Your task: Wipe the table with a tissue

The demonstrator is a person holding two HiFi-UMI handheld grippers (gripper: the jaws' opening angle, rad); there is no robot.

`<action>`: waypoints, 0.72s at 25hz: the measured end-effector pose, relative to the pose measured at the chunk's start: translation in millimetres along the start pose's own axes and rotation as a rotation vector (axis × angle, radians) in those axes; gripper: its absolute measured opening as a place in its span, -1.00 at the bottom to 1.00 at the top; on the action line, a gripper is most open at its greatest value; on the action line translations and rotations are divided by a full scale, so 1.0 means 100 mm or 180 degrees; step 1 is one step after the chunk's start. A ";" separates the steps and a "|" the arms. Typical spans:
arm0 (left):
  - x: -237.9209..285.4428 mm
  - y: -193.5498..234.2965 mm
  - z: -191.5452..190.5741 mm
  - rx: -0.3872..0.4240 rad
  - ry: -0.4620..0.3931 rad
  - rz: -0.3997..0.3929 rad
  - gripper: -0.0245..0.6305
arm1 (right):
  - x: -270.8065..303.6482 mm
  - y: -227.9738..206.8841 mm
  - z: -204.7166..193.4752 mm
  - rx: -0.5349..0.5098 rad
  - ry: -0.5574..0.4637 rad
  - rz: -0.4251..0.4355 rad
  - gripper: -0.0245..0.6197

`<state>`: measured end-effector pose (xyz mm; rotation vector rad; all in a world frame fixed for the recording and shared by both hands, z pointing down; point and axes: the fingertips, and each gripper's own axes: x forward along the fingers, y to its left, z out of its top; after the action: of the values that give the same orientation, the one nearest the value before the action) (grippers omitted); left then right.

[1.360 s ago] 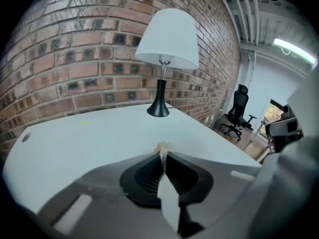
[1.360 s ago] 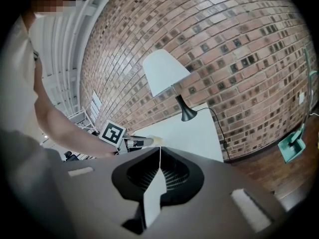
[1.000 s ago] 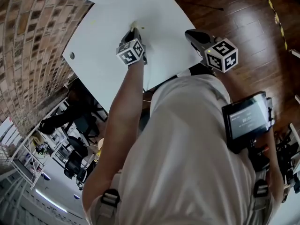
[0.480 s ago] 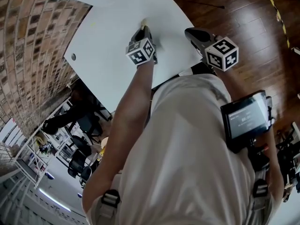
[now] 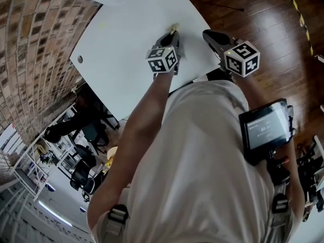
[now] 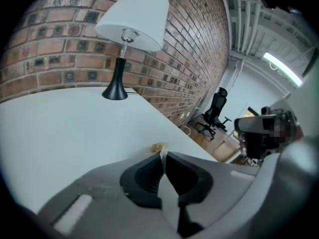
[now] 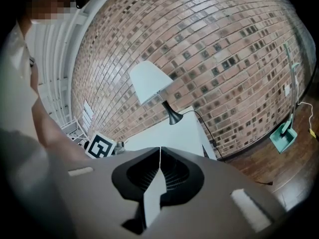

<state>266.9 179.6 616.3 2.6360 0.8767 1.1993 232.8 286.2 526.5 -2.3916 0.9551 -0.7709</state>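
Observation:
The white table (image 5: 121,49) fills the upper part of the head view. My left gripper (image 5: 172,33) points down at the table near its right edge, shut on a small crumpled yellowish tissue (image 5: 174,28) that rests on the surface. In the left gripper view the tissue (image 6: 159,147) pokes out just beyond the closed left gripper (image 6: 163,156). My right gripper (image 5: 209,35) hovers beside the table's right edge, apart from the left one. In its own view the right gripper (image 7: 160,151) is shut with nothing in it.
A lamp with a white shade (image 6: 133,19) and a black base (image 6: 115,92) stands at the far end of the table by the brick wall (image 6: 60,49). A small dark hole (image 5: 79,59) marks the table's left side. Dark wooden floor (image 5: 263,14) lies to the right.
My left gripper has slid to the right across the table with the tissue, towards the right edge. The right gripper has stayed put.

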 end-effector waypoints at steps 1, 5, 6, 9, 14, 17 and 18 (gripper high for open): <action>0.00 -0.10 -0.01 0.0003 0.0012 -0.0133 -0.88 | 0.00 -0.01 0.02 -0.0004 -0.0018 -0.0009 -0.89; -0.10 -0.37 0.01 -0.0087 -0.0107 -0.0467 -0.88 | -0.03 -0.05 0.16 -0.0004 -0.0125 -0.0039 -0.89; -0.15 -0.42 0.02 -0.0095 -0.0147 -0.0498 -0.88 | -0.07 -0.08 0.17 0.0015 -0.0153 -0.0063 -0.89; -0.31 -0.50 0.07 -0.0067 -0.0269 -0.0535 -0.88 | -0.16 -0.19 0.21 0.0091 -0.0239 -0.0154 -0.89; -0.64 -0.47 0.18 -0.0069 -0.0499 -0.0508 -0.88 | -0.22 -0.24 0.24 0.0146 -0.0320 -0.0211 -0.89; -0.84 -0.37 0.21 -0.0122 -0.0635 -0.0473 -0.88 | -0.17 -0.13 0.23 0.0104 -0.0298 -0.0193 -0.89; -0.91 -0.32 0.20 -0.0135 -0.0672 -0.0462 -0.88 | -0.14 -0.08 0.21 0.0085 -0.0291 -0.0180 -0.89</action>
<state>219.1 158.9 532.2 2.5554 0.9714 0.8772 241.4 305.9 510.2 -2.4176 0.8390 -0.6838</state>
